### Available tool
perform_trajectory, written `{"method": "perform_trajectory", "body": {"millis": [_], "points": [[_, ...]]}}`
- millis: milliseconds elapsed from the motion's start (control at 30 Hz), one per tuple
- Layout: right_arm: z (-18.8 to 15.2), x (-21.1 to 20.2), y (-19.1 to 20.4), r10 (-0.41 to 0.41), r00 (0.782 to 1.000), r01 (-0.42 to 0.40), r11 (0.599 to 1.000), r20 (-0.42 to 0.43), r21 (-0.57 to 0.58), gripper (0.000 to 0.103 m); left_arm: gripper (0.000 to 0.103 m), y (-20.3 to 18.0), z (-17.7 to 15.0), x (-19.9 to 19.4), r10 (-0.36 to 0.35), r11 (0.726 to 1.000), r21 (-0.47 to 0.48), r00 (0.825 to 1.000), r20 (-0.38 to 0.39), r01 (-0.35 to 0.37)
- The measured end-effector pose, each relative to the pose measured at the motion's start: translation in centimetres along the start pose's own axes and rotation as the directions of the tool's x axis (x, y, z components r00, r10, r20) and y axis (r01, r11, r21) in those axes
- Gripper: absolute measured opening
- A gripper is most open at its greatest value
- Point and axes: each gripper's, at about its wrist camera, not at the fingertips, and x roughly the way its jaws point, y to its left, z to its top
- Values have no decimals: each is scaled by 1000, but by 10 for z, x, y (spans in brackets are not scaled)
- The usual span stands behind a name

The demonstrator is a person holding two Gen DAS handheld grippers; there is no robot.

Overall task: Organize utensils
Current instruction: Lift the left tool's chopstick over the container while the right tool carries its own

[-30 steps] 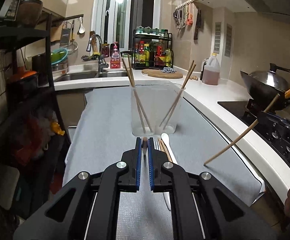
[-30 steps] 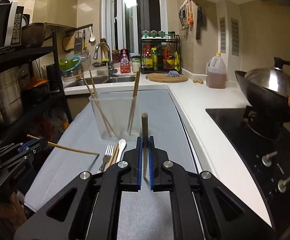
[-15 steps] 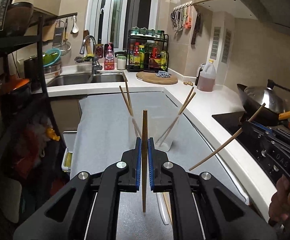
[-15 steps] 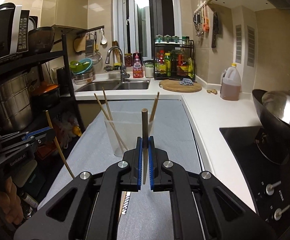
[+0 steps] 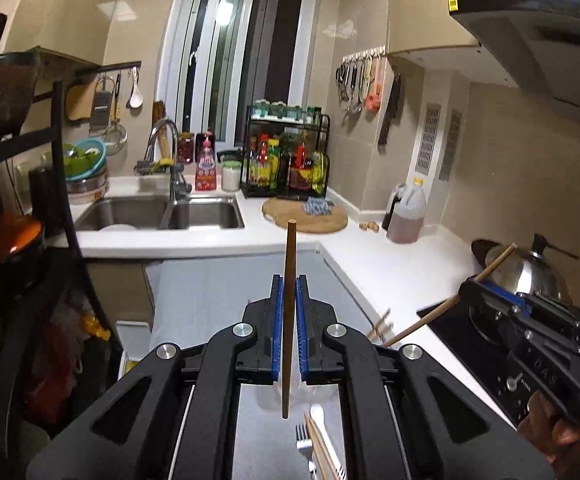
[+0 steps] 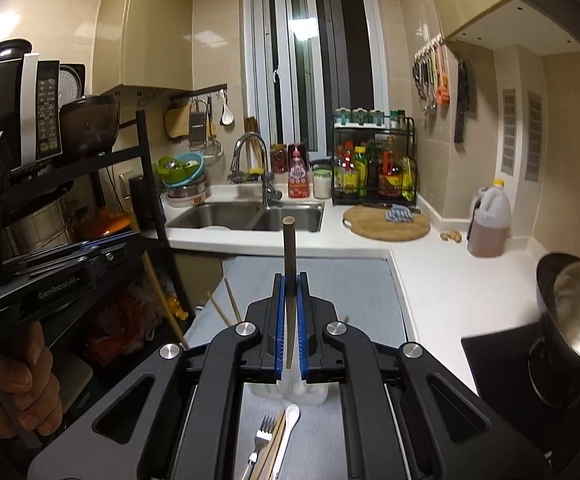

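Observation:
My left gripper (image 5: 288, 278) is shut on a brown chopstick (image 5: 289, 248) that stands nearly upright between the blue pads. My right gripper (image 6: 290, 276) is shut on a darker chopstick (image 6: 289, 240), also upright. Each gripper shows in the other's view: the right gripper (image 5: 467, 285) with its pale chopstick (image 5: 421, 324) slanting down, the left gripper (image 6: 122, 248) with its chopstick (image 6: 158, 292). Both hang high over the grey mat (image 6: 349, 280). The clear cup (image 6: 313, 394) is mostly hidden under the fingers; chopstick tips (image 6: 220, 310) poke from it. A fork (image 6: 262, 436), white spoon (image 6: 291, 416) and more chopsticks (image 6: 274, 452) lie on the mat.
A double sink (image 5: 162, 212) and a spice rack (image 5: 286, 156) are at the back. A round cutting board (image 5: 305, 218) and an oil jug (image 5: 407, 216) stand on the white counter. A wok (image 5: 525, 272) sits on the stove at right. A black shelf rack (image 6: 90, 208) stands at left.
Both grippers have risen, each with a chopstick held in it. The cup has dropped low in both views and slid under the fingers. The mat's utensils now show below.

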Motion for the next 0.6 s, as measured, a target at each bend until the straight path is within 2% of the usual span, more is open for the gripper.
{"method": "perform_trajectory", "body": {"millis": [133,267,433,600], "points": [[13,27,-2,-17,1000,17,1000,-9,-8,6,6,-2,18,29,-3,1000,-1,1000,29,3],[6,66,-11,-38,997,38,999,-61,-8,6,6,0,19,68,-8,1000,-12,1000,-1,8],[-22,109,-22,-43,989,44,999,-141,1,6,6,-1,-14,124,16,1000,7,994,-104,-15],[-47,131,-21,-38,979,36,999,-199,-15,6,6,4,-43,151,49,999,12,982,-183,-48]]}}
